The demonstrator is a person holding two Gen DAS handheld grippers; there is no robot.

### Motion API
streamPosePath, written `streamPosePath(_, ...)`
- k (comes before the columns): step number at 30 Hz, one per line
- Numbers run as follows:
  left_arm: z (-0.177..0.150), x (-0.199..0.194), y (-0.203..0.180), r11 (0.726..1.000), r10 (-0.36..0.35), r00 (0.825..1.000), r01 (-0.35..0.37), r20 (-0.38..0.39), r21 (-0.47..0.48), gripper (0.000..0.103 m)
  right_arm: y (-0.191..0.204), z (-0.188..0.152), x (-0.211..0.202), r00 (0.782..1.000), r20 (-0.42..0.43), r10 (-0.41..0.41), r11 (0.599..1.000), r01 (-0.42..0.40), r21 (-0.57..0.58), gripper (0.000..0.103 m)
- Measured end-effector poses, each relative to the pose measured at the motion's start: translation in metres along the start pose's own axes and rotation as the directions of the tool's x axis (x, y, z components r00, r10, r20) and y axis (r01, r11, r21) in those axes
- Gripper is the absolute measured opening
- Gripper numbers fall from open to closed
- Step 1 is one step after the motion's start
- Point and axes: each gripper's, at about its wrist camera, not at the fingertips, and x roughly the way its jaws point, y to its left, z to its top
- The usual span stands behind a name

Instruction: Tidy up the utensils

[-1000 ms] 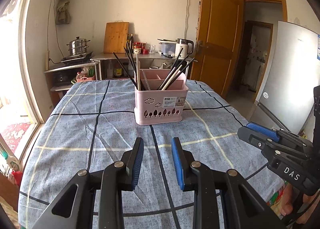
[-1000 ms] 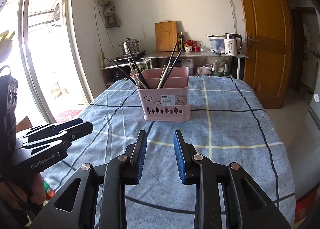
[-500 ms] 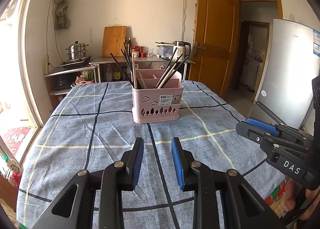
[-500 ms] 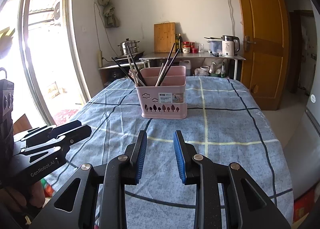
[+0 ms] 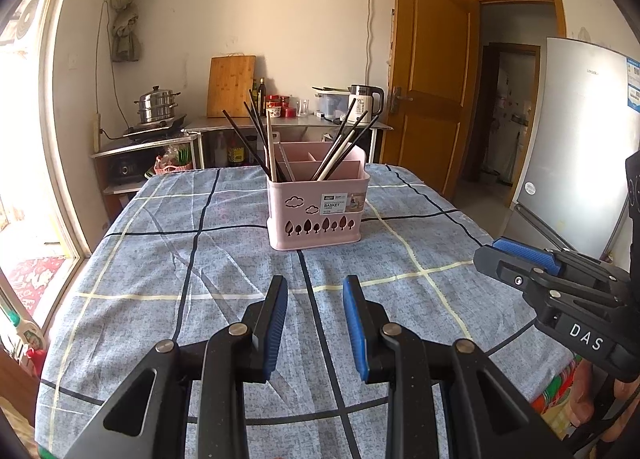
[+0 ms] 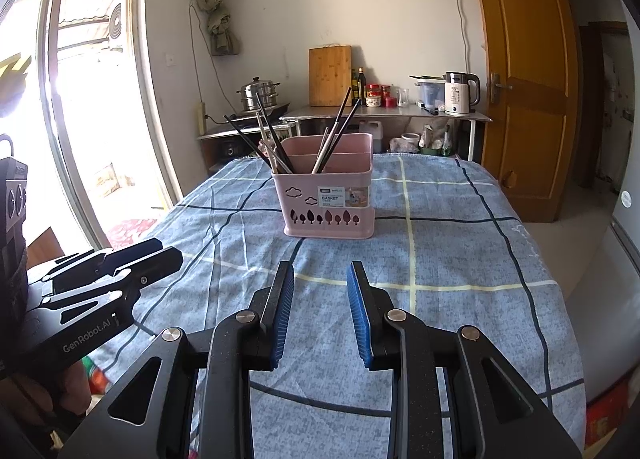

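A pink utensil basket [image 5: 318, 205] stands upright in the middle of the table, also in the right wrist view [image 6: 329, 195]. Dark chopsticks [image 5: 248, 143] and a pale one lean in its left compartment, and more chopsticks [image 5: 344, 147] lean in the right one. My left gripper [image 5: 315, 289] is open and empty, held above the cloth well short of the basket. My right gripper [image 6: 320, 277] is open and empty too, at the same distance. Each gripper shows at the edge of the other's view, the right one [image 5: 520, 259] and the left one [image 6: 136, 259].
The table wears a blue checked cloth [image 5: 192, 259]. Behind it a steel counter [image 5: 288, 125] carries a steamer pot [image 5: 156, 105], cutting board [image 5: 231, 86], jars and kettle [image 5: 362, 103]. A wooden door [image 5: 434, 79] and grey fridge [image 5: 580, 147] stand right, a glass door [image 6: 72, 119] left.
Both grippers have drawn back and up from the basket, so it looks smaller and farther. Their jaws stay open the same width.
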Motion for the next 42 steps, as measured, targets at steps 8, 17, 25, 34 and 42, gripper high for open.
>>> streamPosePath(8,0.0012,-0.0016,-0.002,1.0,0.001,1.0,-0.001,0.006,0.005,0.028,0.001,-0.0005,-0.0008,1.0,-0.004,0.002,1.0,-0.002,-0.002,0.029)
streamPosePath(17,0.0009,-0.0028,-0.0017,1.0,0.005,1.0,-0.005,0.013,0.009,0.028,0.0021,-0.001,-0.0011,1.0,-0.005,0.005,1.0,-0.005,-0.005,0.029)
streamPosePath(25,-0.001,-0.0023,-0.0031,1.0,0.009,1.0,-0.009,0.017,0.013,0.028,0.002,-0.001,-0.0011,1.0,-0.002,0.006,1.0,-0.006,-0.006,0.029)
streamPosePath(34,-0.0026,-0.0024,-0.005,1.0,0.017,1.0,-0.017,0.018,0.01,0.028,0.0018,-0.0015,-0.0015,1.0,-0.004,0.004,1.0,-0.004,-0.005,0.029)
streamPosePath(42,-0.0043,-0.0046,-0.0075,1.0,0.023,0.999,-0.024,0.029,0.012,0.028,0.0006,-0.0022,-0.0017,1.0,-0.007,0.002,1.0,-0.002,-0.003,0.029)
